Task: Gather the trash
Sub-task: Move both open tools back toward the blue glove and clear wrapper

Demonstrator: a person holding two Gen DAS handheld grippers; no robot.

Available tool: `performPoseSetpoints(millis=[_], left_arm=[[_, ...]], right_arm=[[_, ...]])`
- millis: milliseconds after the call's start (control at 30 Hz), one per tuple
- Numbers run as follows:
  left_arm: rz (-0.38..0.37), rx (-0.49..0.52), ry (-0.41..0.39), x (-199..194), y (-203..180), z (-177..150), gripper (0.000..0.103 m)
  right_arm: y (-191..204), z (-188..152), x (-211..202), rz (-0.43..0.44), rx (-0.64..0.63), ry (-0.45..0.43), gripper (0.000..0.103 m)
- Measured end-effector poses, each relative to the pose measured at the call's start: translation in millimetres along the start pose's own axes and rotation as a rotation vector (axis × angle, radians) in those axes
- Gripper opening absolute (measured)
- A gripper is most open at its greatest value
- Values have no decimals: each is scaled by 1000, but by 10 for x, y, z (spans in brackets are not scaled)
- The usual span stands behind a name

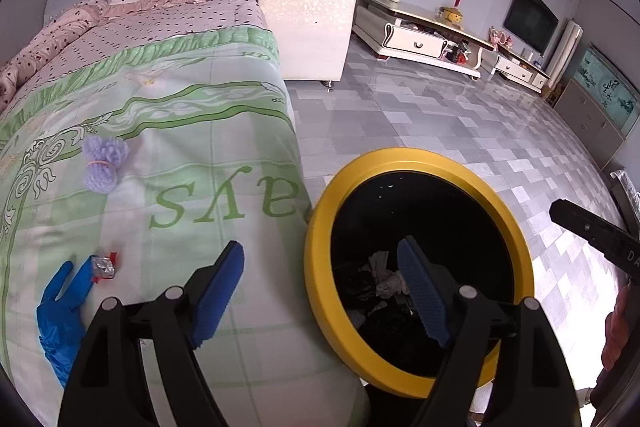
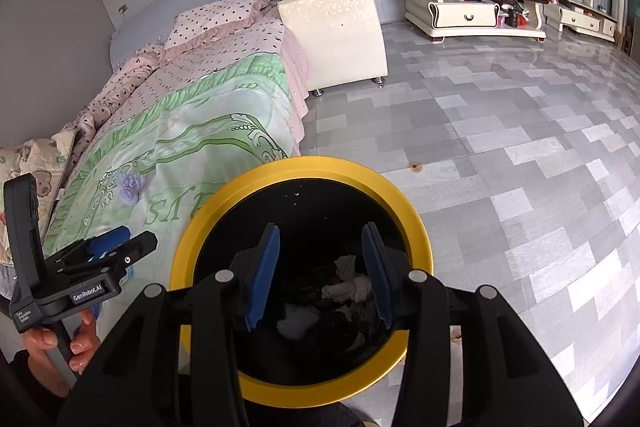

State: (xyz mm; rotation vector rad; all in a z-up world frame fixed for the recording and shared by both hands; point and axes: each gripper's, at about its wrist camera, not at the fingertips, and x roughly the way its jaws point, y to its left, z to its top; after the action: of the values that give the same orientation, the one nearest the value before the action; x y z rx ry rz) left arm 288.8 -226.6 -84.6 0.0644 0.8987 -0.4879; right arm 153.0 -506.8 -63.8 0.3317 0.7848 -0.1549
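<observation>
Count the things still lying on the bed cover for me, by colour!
Blue: 1, the blue glove
Purple: 1, the purple yarn bundle
Silver and red: 1, the shiny wrapper
Total: 3

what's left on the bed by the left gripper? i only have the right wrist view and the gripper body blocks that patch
Observer: A blue glove lies on the green bedcover, to the left of the left gripper.
Operator: anything else there
Observer: A small clear wrapper with red ends lies right at the glove's fingertips.
Operator: is the left gripper carrying anything
Observer: No. Its jaws stand open with nothing between them, one finger over the bed and the other over the yellow-rimmed bin.
</observation>
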Motion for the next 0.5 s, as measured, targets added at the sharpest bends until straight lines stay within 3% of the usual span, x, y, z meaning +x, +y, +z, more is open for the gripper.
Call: performPoseSetpoints(millis=[100,500], left_arm=[[37,4,-16,-80,130,-21,79],[121,-60,-53,-424,813,-130,79]], right_arm=[[125,3,-47,20,-21,-15,53],[957,43,-47,126,-130,-31,57]])
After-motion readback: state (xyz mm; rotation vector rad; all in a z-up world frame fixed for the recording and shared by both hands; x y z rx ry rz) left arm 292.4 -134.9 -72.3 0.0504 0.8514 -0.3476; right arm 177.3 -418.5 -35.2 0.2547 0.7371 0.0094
